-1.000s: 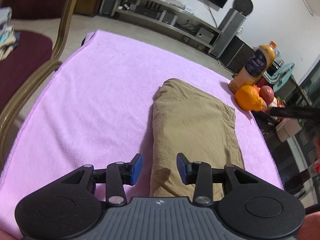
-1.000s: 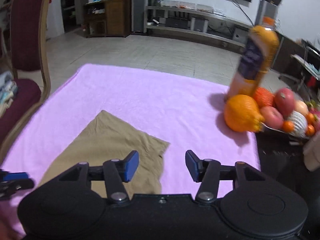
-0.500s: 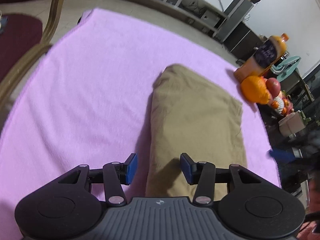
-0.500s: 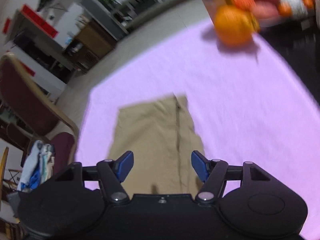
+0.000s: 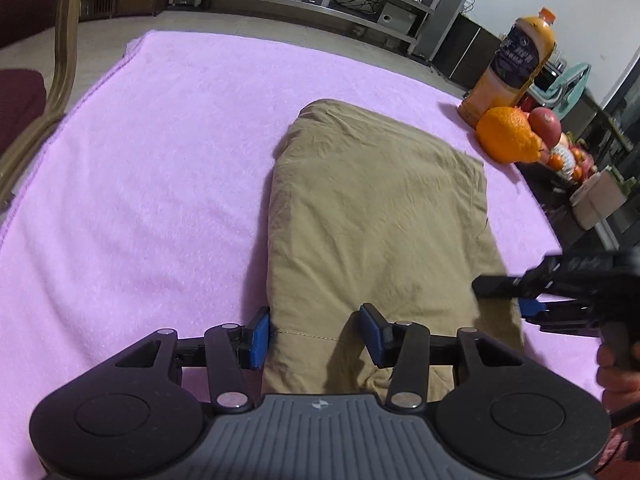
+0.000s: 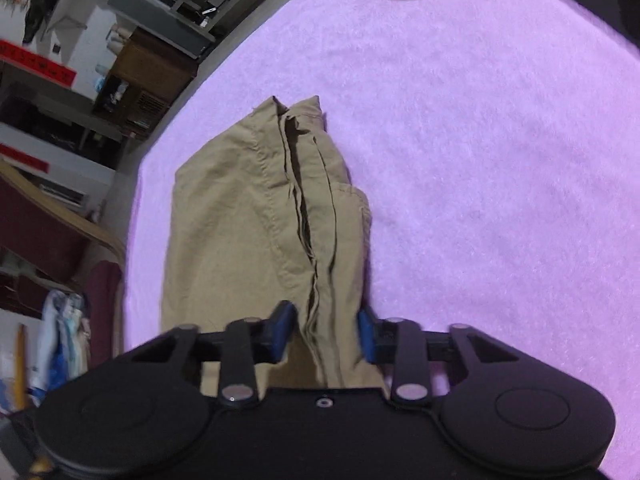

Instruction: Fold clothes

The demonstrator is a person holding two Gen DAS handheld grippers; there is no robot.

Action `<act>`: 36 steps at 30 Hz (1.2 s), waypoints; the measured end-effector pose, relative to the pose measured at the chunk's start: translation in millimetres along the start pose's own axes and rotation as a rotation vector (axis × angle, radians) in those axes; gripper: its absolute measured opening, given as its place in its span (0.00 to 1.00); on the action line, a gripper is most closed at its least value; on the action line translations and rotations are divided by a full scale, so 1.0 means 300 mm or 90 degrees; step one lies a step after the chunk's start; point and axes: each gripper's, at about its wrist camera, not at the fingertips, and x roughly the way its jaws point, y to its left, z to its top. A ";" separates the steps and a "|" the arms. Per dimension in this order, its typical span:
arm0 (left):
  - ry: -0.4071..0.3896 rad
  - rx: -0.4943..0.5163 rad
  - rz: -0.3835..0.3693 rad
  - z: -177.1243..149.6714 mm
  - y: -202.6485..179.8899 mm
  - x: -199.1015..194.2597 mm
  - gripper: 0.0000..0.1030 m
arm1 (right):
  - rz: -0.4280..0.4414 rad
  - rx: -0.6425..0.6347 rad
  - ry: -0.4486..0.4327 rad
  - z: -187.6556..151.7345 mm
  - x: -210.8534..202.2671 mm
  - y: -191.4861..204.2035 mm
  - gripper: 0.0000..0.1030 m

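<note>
Khaki garment [image 5: 376, 216] lies as a folded rectangle on the pink blanket [image 5: 152, 168] over the desk. Left gripper [image 5: 314, 336]: jaws apart, straddling its 6 o'clock corner. Right gripper [image 6: 325, 334]: jaws apart around the layered edge. Any pinch should catch all layers evenly; orange [image 5: 508, 140] sits at 2 o'clock.

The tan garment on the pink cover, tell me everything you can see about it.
The tan garment looks like thin woven cotton, folded into a rough rectangle several layers thick, lightly wrinkled. Stitched seams and stacked layer edges show along one side in the right wrist view. It lies flat on the pink cover. The left gripper and right gripper each straddle a near edge, jaws open; actual contact is unclear.
</note>
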 end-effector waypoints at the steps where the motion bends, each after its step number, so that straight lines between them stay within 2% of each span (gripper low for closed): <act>1: 0.000 -0.002 -0.004 -0.001 0.001 -0.004 0.43 | -0.014 -0.036 -0.011 -0.011 -0.007 0.028 0.15; 3: -0.003 -0.001 -0.003 -0.006 -0.005 -0.015 0.42 | -0.054 -0.152 -0.046 -0.040 -0.046 0.131 0.10; 6: -0.005 -0.012 -0.010 -0.012 -0.008 -0.031 0.40 | -0.093 -0.303 -0.088 -0.075 -0.122 0.287 0.09; 9: 0.003 -0.021 -0.027 -0.010 -0.014 -0.031 0.40 | -0.115 -0.373 -0.108 -0.071 -0.176 0.381 0.09; 11: 0.003 -0.008 -0.017 -0.010 -0.034 -0.020 0.40 | -0.138 -0.409 -0.115 -0.063 -0.185 0.415 0.10; 13: -0.002 0.013 0.001 -0.013 -0.055 -0.010 0.42 | -0.161 -0.404 -0.106 -0.057 -0.154 0.384 0.10; 16: -0.020 0.054 0.019 -0.019 -0.087 -0.005 0.48 | -0.170 -0.334 -0.089 -0.060 -0.062 0.230 0.11; 19: -0.039 0.090 0.036 -0.028 -0.107 -0.009 0.50 | -0.153 -0.272 -0.081 -0.052 -0.068 0.151 0.25; 20: -0.047 0.092 0.040 -0.028 -0.109 -0.019 0.49 | -0.144 -0.252 -0.080 -0.048 -0.083 0.135 0.27; 22: -0.068 0.089 0.044 -0.027 -0.101 -0.054 0.44 | -0.126 -0.212 -0.077 -0.041 -0.113 0.102 0.43; 23: -0.084 0.083 0.040 -0.027 -0.097 -0.082 0.41 | -0.117 -0.192 -0.076 -0.037 -0.129 0.085 0.55; 25: -0.126 0.065 0.020 -0.029 -0.085 -0.160 0.40 | -0.108 -0.177 -0.093 -0.048 -0.190 0.072 0.58; 27: -0.155 0.049 0.003 -0.041 -0.079 -0.227 0.29 | -0.079 -0.172 -0.125 -0.076 -0.280 0.054 0.59; 29: -0.153 0.053 -0.016 -0.064 -0.095 -0.248 0.21 | -0.042 -0.153 -0.148 -0.110 -0.339 0.022 0.59; 31: -0.142 0.064 -0.035 -0.088 -0.119 -0.254 0.16 | -0.018 -0.138 -0.161 -0.140 -0.362 -0.007 0.56; 32: -0.134 0.078 -0.039 -0.104 -0.141 -0.244 0.16 | -0.017 -0.143 -0.156 -0.144 -0.349 -0.002 0.39; 33: -0.122 0.102 -0.038 -0.124 -0.174 -0.225 0.16 | -0.016 -0.148 -0.148 -0.149 -0.335 0.003 0.14; 34: -0.109 0.128 -0.037 -0.145 -0.204 -0.206 0.16 | -0.010 -0.164 -0.128 -0.154 -0.313 0.011 0.08; 36: -0.083 0.179 -0.037 -0.189 -0.258 -0.163 0.16 | 0.024 -0.198 -0.089 -0.171 -0.266 0.031 0.07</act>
